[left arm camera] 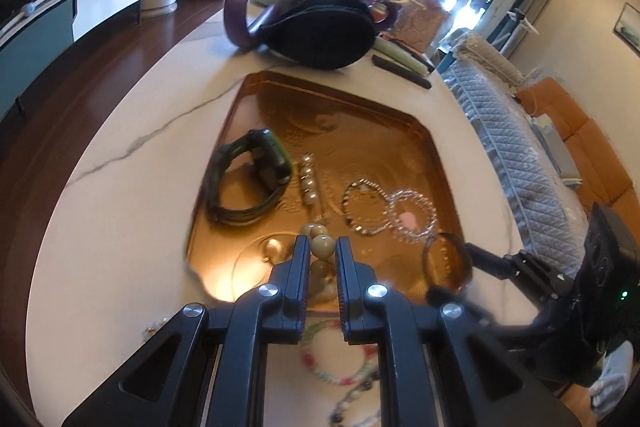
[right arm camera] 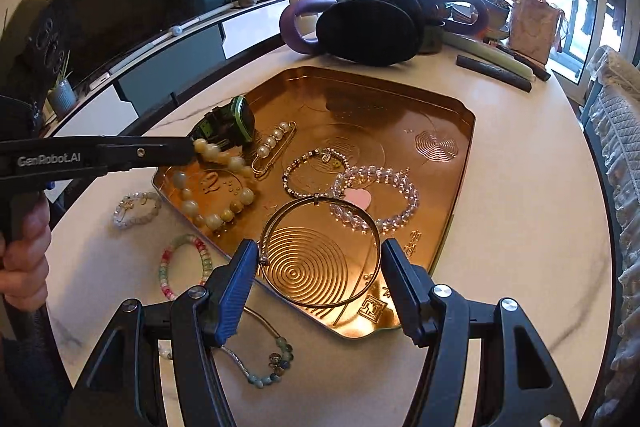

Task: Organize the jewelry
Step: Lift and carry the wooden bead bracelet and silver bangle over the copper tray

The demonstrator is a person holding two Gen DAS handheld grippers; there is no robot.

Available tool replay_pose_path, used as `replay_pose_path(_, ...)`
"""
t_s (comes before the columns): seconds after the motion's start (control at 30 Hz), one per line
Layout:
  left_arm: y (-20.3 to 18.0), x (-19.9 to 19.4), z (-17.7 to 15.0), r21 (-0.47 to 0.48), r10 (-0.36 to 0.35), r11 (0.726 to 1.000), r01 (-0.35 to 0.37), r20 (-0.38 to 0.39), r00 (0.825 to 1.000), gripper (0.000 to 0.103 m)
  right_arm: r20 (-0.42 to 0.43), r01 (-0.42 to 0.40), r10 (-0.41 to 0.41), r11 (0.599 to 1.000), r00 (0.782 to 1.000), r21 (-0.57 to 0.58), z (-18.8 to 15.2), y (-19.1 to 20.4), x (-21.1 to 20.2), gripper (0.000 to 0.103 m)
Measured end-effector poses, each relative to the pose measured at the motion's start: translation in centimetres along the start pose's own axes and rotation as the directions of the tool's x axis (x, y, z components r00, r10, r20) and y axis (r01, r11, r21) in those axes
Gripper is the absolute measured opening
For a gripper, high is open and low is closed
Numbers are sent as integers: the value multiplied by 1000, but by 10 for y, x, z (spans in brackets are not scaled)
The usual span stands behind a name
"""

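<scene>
A gold tray lies on the white table. My left gripper is shut on a cream bead bracelet, which hangs over the tray's left corner in the right wrist view. My right gripper is open, its fingers on either side of a thin gold bangle that sits over the tray's near edge. In the tray lie a green watch, a pearl pin, a small bead bracelet and a clear crystal bracelet.
On the table outside the tray lie a white bead bracelet, a pink-green bracelet and a cord necklace with beads. A black pouch, purple handles and dark sticks sit at the far side.
</scene>
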State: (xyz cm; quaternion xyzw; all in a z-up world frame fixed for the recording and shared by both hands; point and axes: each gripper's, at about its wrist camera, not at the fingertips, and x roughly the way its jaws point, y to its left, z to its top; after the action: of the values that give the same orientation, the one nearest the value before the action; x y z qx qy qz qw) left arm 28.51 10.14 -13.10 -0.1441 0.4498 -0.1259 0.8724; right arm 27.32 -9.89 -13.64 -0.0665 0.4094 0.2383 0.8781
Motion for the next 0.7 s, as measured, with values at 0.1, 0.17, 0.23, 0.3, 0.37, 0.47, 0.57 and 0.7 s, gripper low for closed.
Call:
replay_pose_path(0.1,-3,4,-7,51,39,998,-38,-22,999,13,1,3,-3,1000,1000,-4,1,2,0,60)
replay_pose_path(0.17,-8,4,-10,89,72,994,-70,-15,997,13,11,11,-11,1000,1000,0,1,3,-1,60)
replay_pose_path(0.23,-13,0,-12,122,98,988,-98,5,995,13,13,11,-11,1000,1000,8,1,2,-1,60)
replay_pose_path(0.3,-14,-2,-13,137,127,982,-129,25,992,13,14,11,-11,1000,1000,12,1,2,-1,60)
replay_pose_path(0.37,-16,-4,-15,158,176,970,-182,51,983,13,10,10,-10,1000,1000,10,0,3,1,60)
replay_pose_path(0.47,-20,1,-17,205,234,948,-242,66,970,13,-2,14,-14,1000,1000,7,-2,4,4,60)
replay_pose_path(0.57,-22,3,-19,221,242,942,-251,69,968,13,3,18,-18,1000,1000,21,-2,2,5,60)
replay_pose_path(0.7,-23,4,-19,227,245,940,-255,73,967,16,-7,12,-12,1000,1000,12,-3,3,7,61)
